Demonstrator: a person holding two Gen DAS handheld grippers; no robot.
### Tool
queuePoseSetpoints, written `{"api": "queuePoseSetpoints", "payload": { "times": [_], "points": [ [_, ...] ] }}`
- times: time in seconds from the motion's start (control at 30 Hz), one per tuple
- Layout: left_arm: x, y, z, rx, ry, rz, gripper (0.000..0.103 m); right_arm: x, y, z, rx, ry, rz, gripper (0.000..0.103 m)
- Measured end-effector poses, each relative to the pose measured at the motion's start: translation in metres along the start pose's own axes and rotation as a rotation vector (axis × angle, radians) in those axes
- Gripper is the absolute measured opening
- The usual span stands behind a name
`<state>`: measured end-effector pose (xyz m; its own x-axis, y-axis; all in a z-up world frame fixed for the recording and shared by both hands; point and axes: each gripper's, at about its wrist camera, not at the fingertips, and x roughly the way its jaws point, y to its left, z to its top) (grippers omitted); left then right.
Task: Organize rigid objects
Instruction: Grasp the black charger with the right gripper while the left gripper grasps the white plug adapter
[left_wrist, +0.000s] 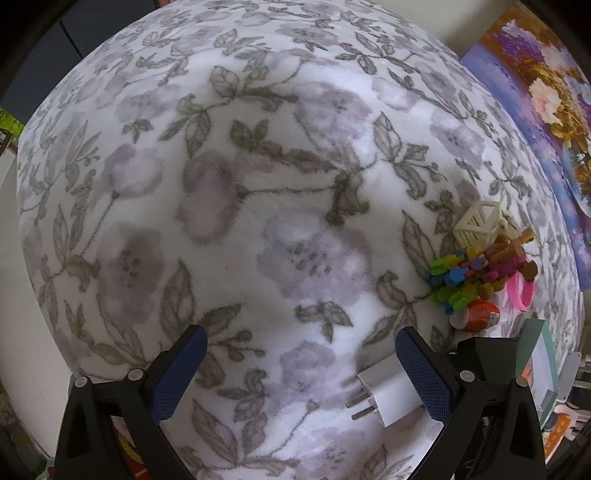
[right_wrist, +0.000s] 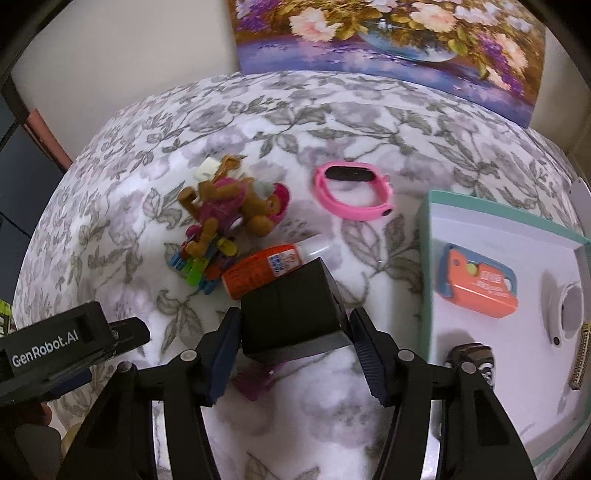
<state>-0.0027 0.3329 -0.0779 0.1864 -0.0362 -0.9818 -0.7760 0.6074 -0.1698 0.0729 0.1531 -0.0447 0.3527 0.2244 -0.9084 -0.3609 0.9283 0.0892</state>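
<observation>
Between our right gripper's (right_wrist: 293, 354) fingers sits a black block (right_wrist: 291, 314), its flanks against or very near both pads; we cannot tell whether it is truly clamped or merely bracketed. It looks stiff, smooth-sided and light, so we judge flat pressure on opposite faces the best hold, since the sides may slip. Our left gripper (left_wrist: 301, 373) hangs with fingers wide and empty above the floral blanket (left_wrist: 229, 192), a white plug adapter (left_wrist: 391, 395) lying just beside its right finger. Farther out, an orange tube (right_wrist: 258, 271), a toy pile (right_wrist: 221, 221) and a pink wristband (right_wrist: 354, 192) wait on the blanket. At the right stands a teal-rimmed box (right_wrist: 428, 229), already holding an orange case (right_wrist: 476, 284). Its far side is cut off, and a pinkish thing beneath the block is too hidden to name.
</observation>
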Motion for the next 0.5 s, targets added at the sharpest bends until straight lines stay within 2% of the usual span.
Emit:
{"api": "queuePoseSetpoints", "payload": {
  "times": [0.5],
  "points": [
    [0.002, -0.049, -0.027, 0.113, 0.036, -0.023, 0.103, -0.029, -0.036, 0.001, 0.056, -0.029, -0.037, 0.061]
  ]
}}
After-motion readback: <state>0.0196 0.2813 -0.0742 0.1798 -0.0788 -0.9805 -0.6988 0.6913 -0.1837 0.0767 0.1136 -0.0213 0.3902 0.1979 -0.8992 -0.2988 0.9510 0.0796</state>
